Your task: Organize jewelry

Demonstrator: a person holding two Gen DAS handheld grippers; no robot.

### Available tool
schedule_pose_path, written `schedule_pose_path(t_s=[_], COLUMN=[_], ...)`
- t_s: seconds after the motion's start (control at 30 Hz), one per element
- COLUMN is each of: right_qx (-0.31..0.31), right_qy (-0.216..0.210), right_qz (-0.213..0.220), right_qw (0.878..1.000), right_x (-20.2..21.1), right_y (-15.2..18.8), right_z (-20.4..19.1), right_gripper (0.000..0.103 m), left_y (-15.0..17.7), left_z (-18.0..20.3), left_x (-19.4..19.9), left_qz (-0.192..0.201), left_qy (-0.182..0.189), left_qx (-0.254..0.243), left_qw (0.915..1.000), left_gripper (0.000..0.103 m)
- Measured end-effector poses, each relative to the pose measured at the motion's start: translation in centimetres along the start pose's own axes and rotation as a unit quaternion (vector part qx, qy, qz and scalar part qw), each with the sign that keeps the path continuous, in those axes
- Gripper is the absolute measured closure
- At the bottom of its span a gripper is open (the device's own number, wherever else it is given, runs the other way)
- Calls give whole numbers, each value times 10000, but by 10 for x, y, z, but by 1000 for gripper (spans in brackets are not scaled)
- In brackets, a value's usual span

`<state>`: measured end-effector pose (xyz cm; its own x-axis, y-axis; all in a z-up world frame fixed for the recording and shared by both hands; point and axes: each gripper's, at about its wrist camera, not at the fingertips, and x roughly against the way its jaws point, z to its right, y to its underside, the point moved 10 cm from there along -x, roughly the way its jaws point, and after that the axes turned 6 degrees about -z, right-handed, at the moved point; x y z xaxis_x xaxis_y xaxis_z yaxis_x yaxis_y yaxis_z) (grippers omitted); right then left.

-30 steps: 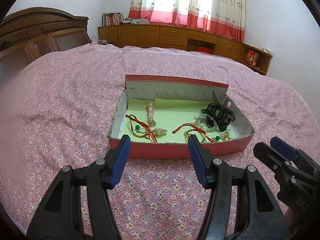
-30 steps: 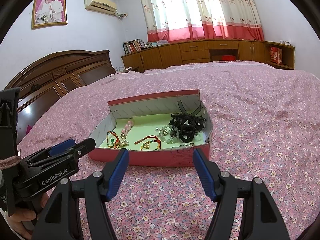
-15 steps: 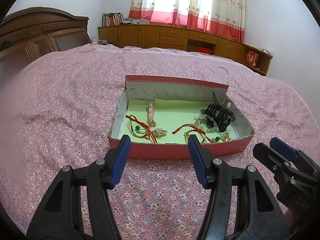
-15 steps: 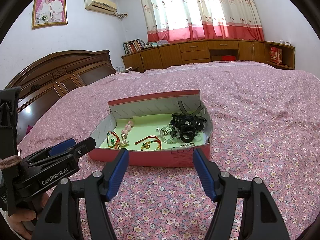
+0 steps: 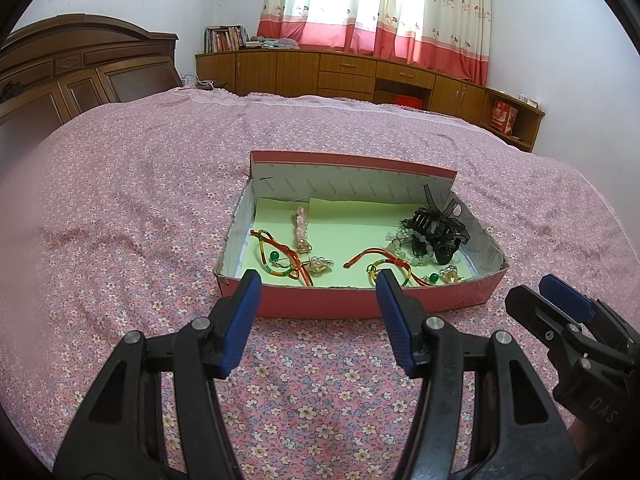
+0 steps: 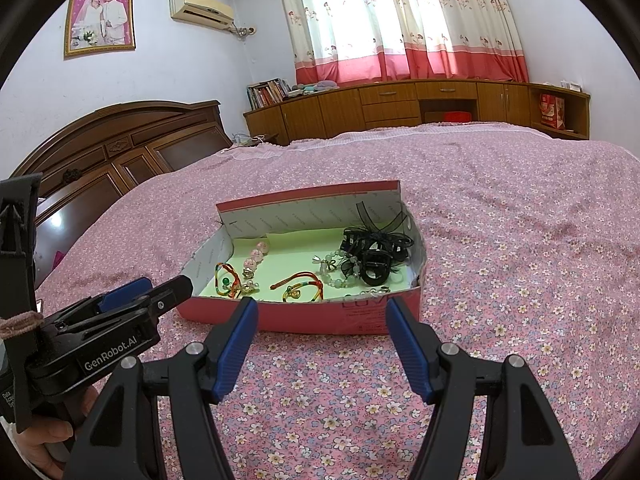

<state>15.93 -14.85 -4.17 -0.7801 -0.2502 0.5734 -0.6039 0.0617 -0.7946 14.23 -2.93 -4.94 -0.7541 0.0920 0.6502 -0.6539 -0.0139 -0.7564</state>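
Note:
A shallow red cardboard box (image 5: 352,300) (image 6: 304,316) with a green lining lies on the bed. In it are a red-and-green cord bracelet (image 5: 280,260) at the left, a pink bead strand (image 5: 300,226), a second cord bracelet (image 5: 384,266) in the middle, and black hair clips (image 5: 438,232) (image 6: 374,254) at the right. My left gripper (image 5: 318,316) is open and empty, just short of the box's near wall. My right gripper (image 6: 320,340) is open and empty, also just before the box, to the right of the left one.
The bed has a pink flowered cover (image 5: 120,208). A dark wooden headboard (image 5: 80,76) stands at the left. Low wooden cabinets (image 5: 360,76) and curtains line the far wall. The right gripper also shows at the left wrist view's right edge (image 5: 576,336).

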Motion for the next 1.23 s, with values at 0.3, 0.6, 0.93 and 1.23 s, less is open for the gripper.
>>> schedule_pose_path(t_s=[0.3,0.6,0.93,1.23], right_qx=[1,15,64,37], right_qy=[2,7,10,33], right_qz=[4,41,163,319], right_qw=[10000,10000,9998,9995], right_x=[0,2,17,39], right_y=[0,-3,-7,-12], right_z=[0,-2,-7,-10], right_gripper=[34,34,34,34], left_y=[0,-3,-6,-9], left_z=[0,2,6,8], left_x=[1,6,23,48], left_qz=[8,50,178,353], left_qy=[-11,-2,8,-25], left_qx=[-4,-11,-26,-95], left_qw=[10000,10000,9998,9993], left_gripper=[51,51,51,51])
